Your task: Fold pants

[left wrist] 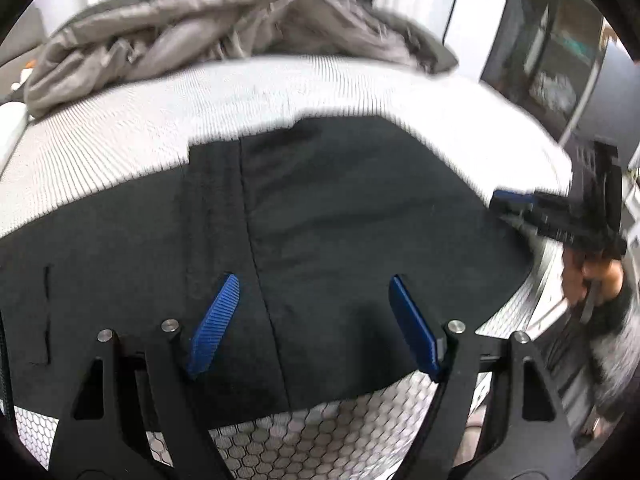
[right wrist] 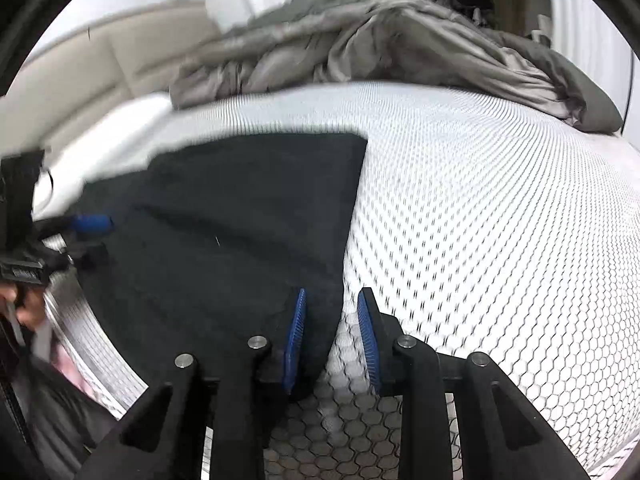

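A bedroom at home, it seems through the blur: a bare honeycomb-patterned mattress (right wrist: 480, 208), a crumpled grey duvet (right wrist: 360, 44), a padded cream headboard (right wrist: 92, 64) behind.

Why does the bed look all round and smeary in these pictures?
Both wrist views use fisheye lenses, so the mattress bulges like a ball. Left wrist view: the right gripper and grey blanket are motion-smeared. Right wrist view: the black pants edge blurs, and the corners are dark.
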